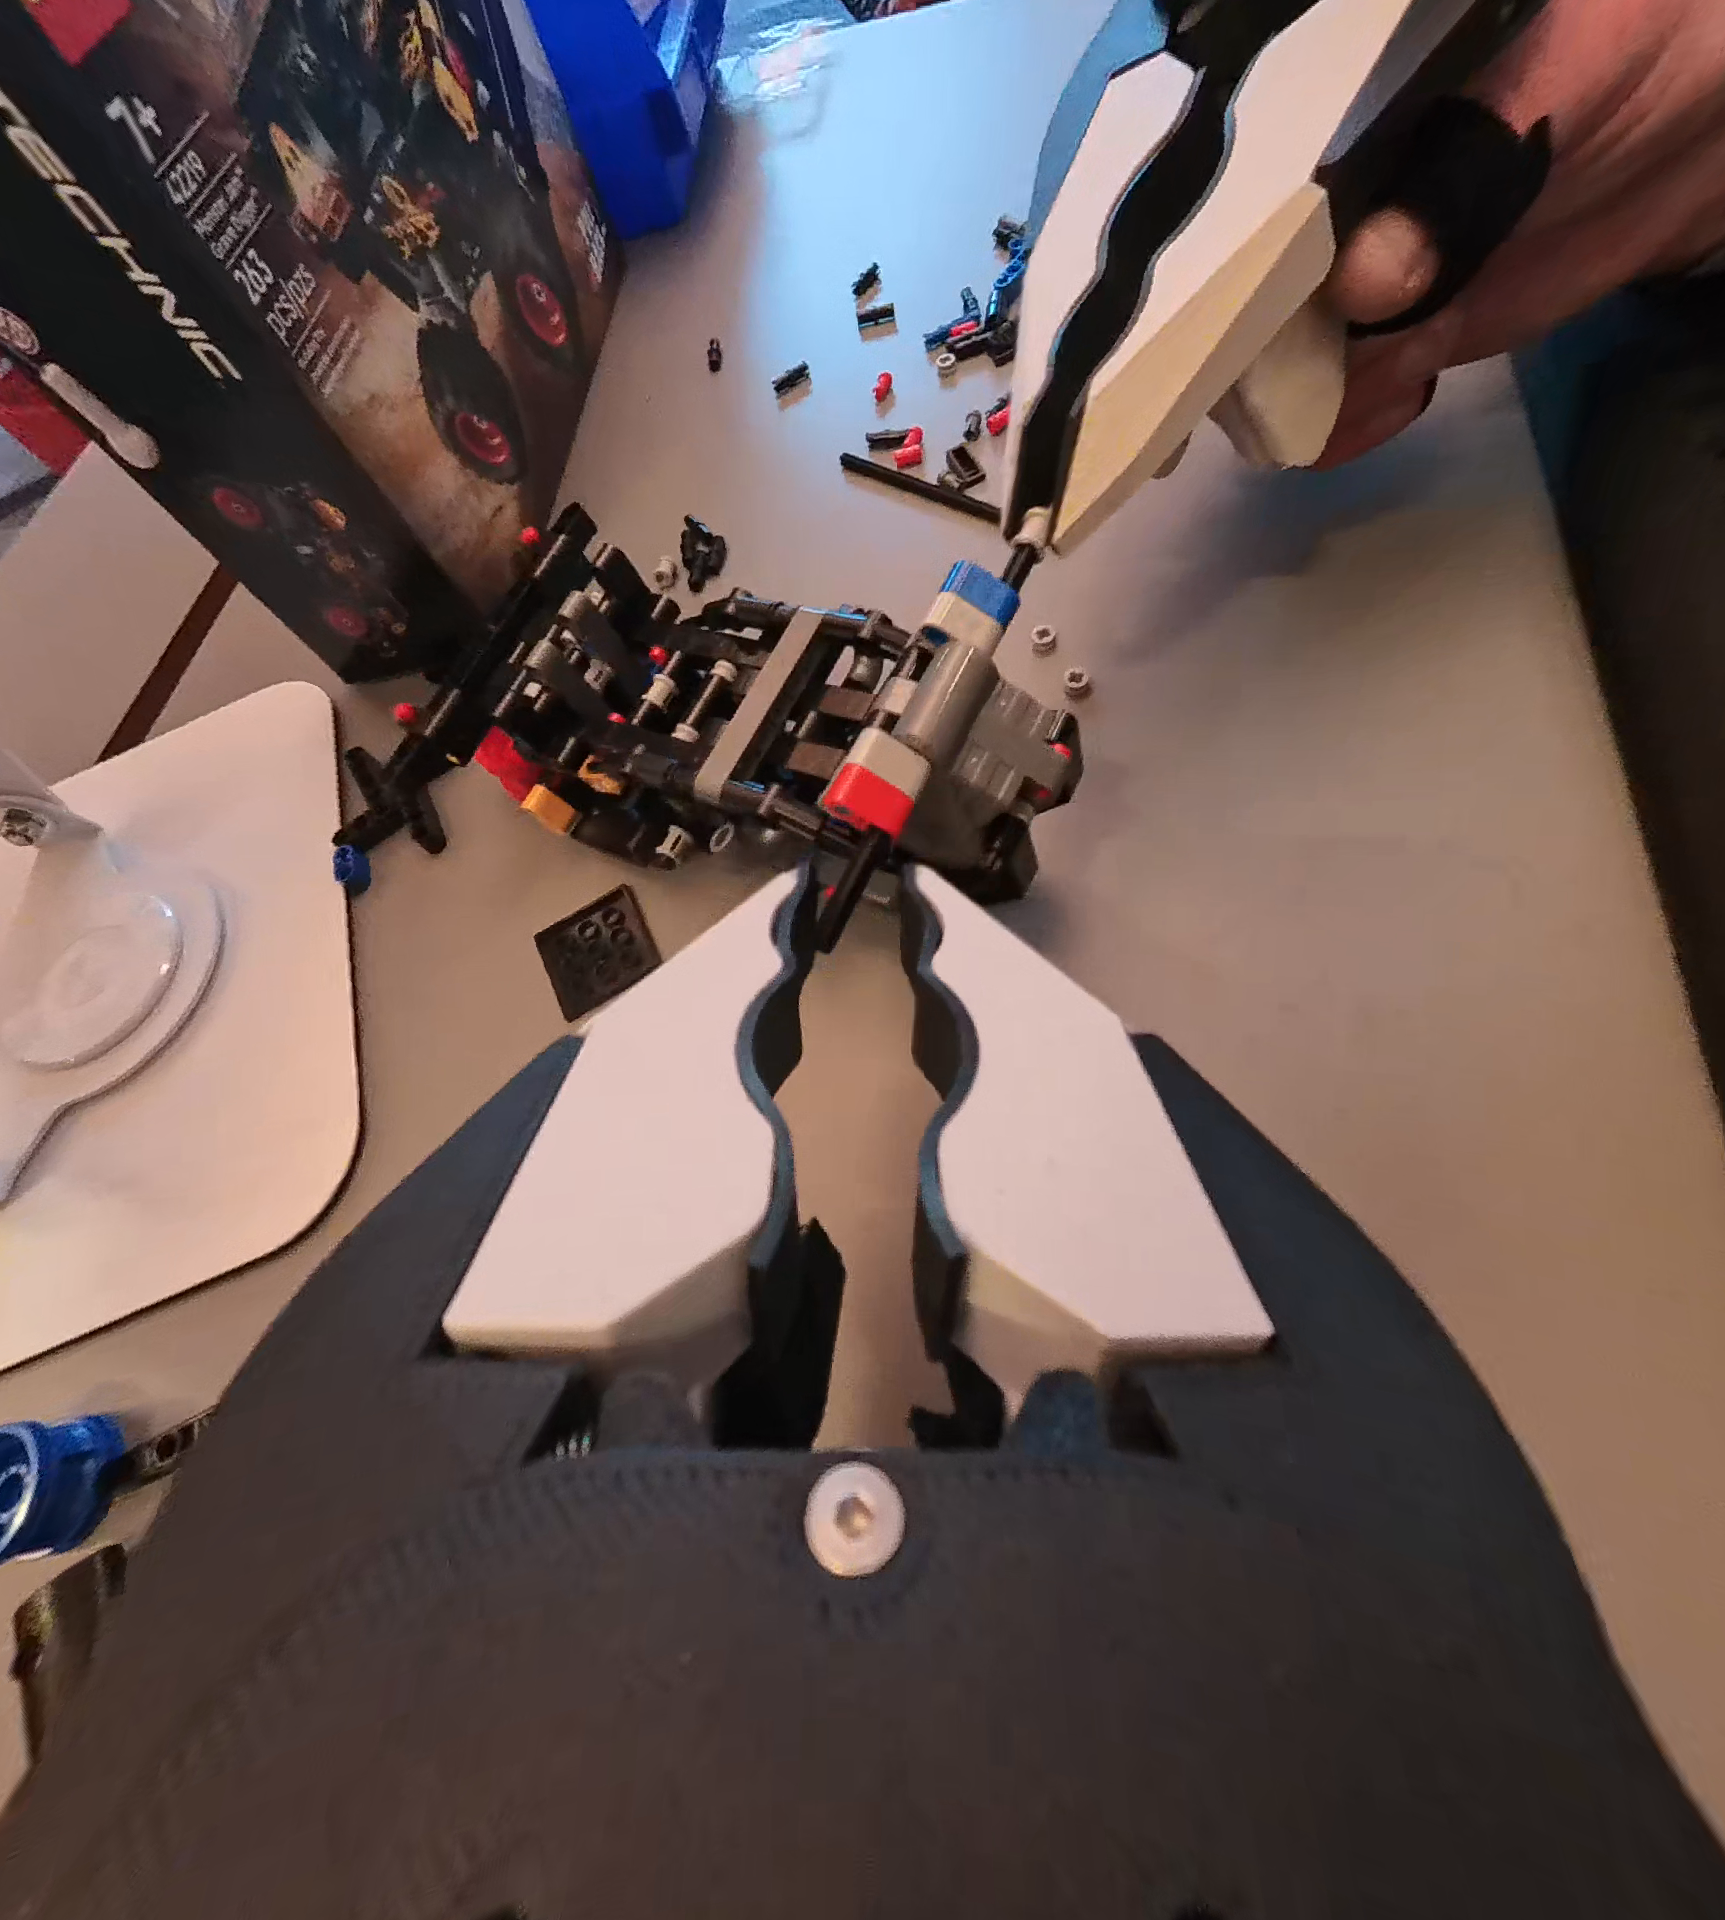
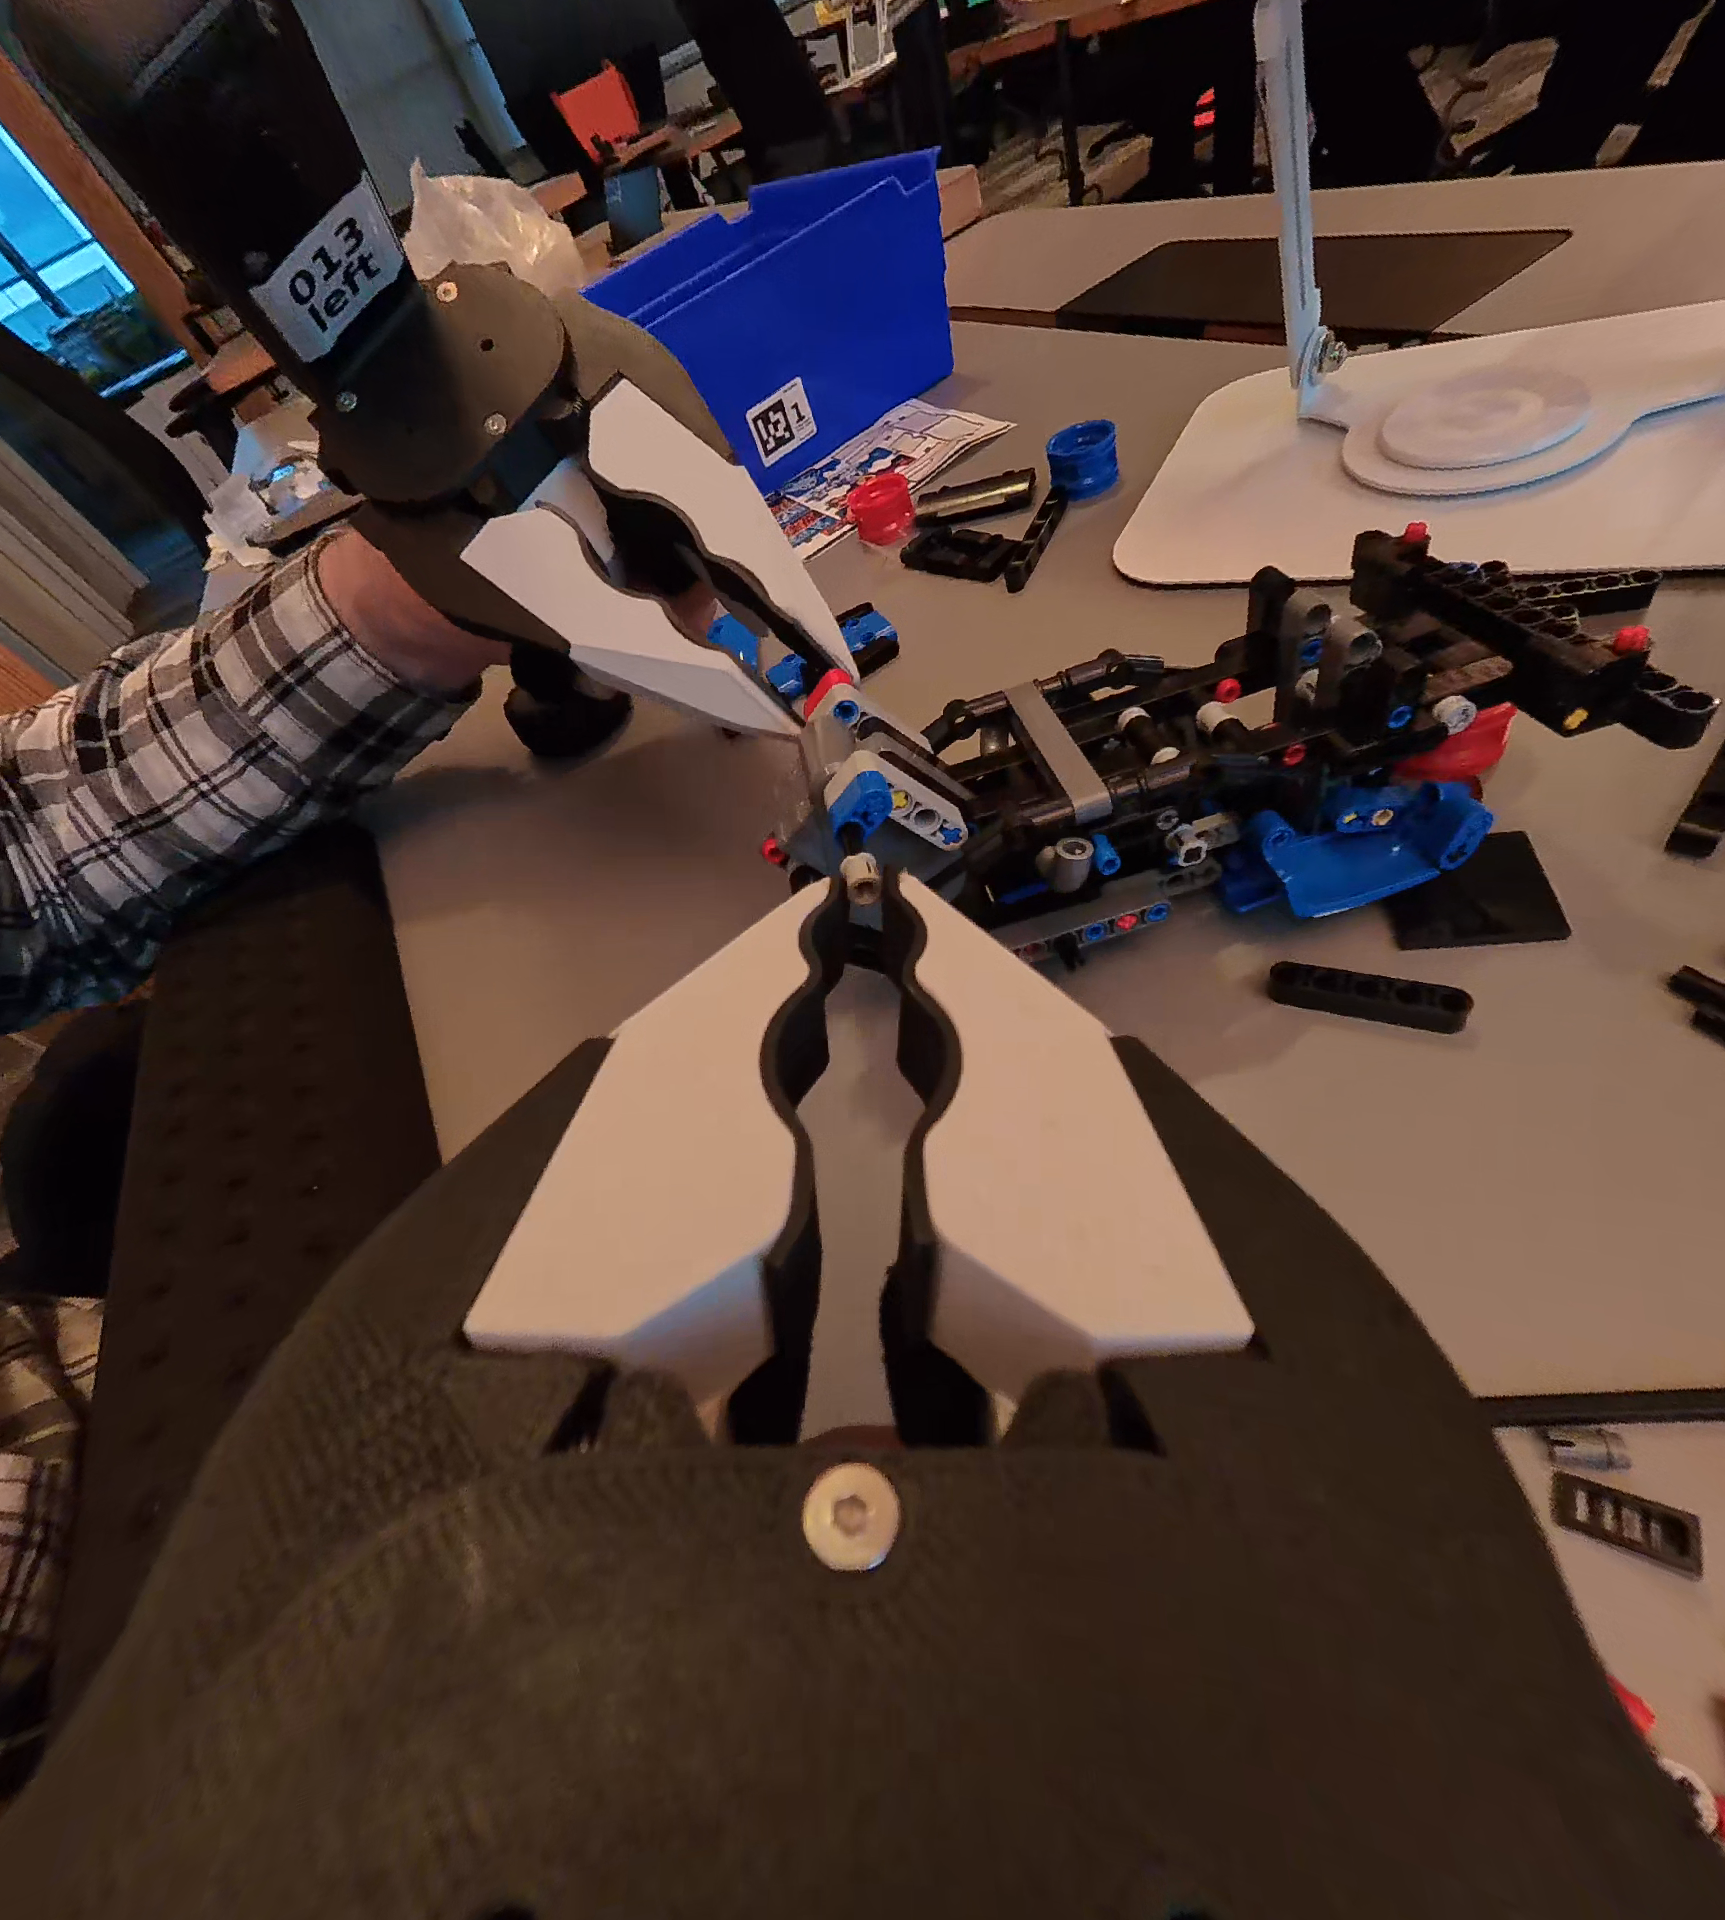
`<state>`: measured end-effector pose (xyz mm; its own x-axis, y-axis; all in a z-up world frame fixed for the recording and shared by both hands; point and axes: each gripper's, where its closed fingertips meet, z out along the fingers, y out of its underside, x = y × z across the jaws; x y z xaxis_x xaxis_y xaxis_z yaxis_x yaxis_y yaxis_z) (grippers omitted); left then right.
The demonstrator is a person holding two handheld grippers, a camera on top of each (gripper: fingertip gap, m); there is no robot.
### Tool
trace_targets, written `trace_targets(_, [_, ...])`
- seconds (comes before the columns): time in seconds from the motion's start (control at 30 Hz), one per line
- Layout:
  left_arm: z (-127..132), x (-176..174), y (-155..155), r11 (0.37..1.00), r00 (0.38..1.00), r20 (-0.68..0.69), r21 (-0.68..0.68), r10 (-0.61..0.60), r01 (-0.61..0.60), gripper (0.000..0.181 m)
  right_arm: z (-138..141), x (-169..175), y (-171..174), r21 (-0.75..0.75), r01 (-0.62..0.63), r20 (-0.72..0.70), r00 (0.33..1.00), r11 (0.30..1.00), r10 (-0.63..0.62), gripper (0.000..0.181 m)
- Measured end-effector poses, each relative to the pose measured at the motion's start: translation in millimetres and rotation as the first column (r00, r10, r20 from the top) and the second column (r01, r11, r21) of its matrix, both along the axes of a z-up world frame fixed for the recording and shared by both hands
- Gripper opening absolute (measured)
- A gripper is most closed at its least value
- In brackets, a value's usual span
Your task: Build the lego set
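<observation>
Now the left gripper (image 1: 853,899) clamps one end of a black axle (image 1: 842,894) on the half-built Lego chassis (image 1: 733,717) lying on the grey table (image 1: 1253,1039), while the right gripper (image 2: 863,899) pinches the grey bush (image 2: 860,868) at the opposite end

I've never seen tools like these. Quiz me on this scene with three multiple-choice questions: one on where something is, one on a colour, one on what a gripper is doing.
1. Where is the blue bin?
A. on the floor
B. on the table, beyond the model
C. on a chair

2. What colour is the cap nearest the right gripper?
A. blue
B. yellow
C. green

3. The right gripper's jaws are:
A. wide open and empty
B. shut on a pale bush
C. lying flat on the table

Key: B, it stands on the tabletop behind the build; A, blue shows beside the tips; B, the bush sits pinched between them.
</observation>
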<state>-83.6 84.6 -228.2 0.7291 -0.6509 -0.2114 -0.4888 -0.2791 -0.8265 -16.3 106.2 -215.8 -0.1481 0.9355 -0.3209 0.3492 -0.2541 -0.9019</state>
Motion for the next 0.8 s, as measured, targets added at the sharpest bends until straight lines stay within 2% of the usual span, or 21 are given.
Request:
trace_targets(0.17, [-1.2,1.5,0.6,0.999,0.998,-0.053,0.015,-0.035,0.036,0.006,1.2,1.3,1.6,0.007,-0.003,-0.002,1.0,1.0,0.003,0.004])
trace_targets(0.53, [-4.1,12.0,1.0,0.995,0.989,-0.132,0.063,-0.073,0.082,0.001,2.4,5.6,10.7,0.084,-0.058,0.031,0.998,0.995,0.056,0.004])
trace_targets(0.67, [-2.5,12.2,3.0,0.992,0.975,-0.212,0.088,-0.071,0.092,0.001,0.0,8.3,10.5,0.174,-0.12,0.086,0.991,0.977,0.106,0.004])
trace_targets(0.8, [3.0,16.1,3.9,0.984,0.935,-0.342,0.114,-0.089,0.135,0.001,-7.3,12.2,13.7,0.309,-0.205,0.2,0.969,0.929,0.147,0.004])
